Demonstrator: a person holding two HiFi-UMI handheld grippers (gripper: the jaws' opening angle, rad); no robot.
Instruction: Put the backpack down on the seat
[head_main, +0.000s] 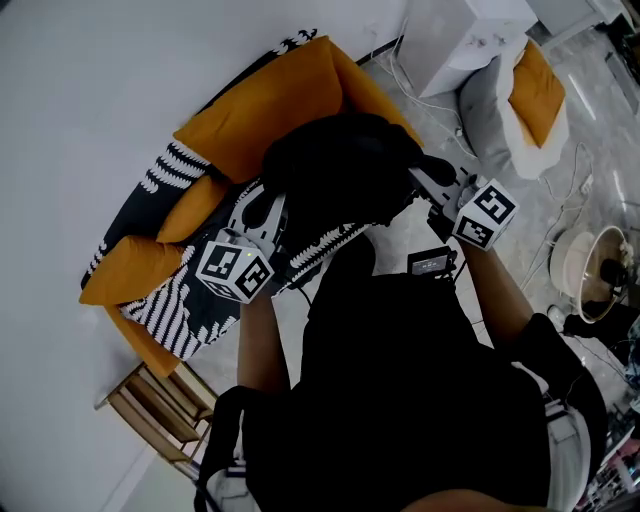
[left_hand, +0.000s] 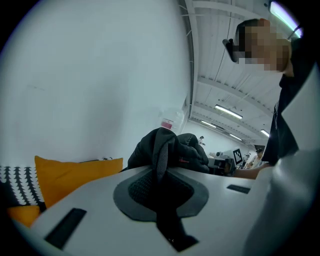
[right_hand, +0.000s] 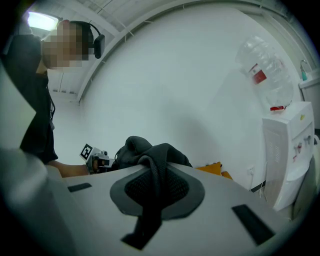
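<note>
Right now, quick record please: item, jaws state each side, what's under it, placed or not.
item: black backpack
left gripper: jaws shut on the backpack
right gripper: jaws shut on the backpack
below: orange sofa with black-and-white throw
placed: not released; contact with the seat cannot be told from these views

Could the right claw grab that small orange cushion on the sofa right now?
Probably not: the right claw is shut on the black fabric backpack, which hangs between it and the small orange cushion.
</note>
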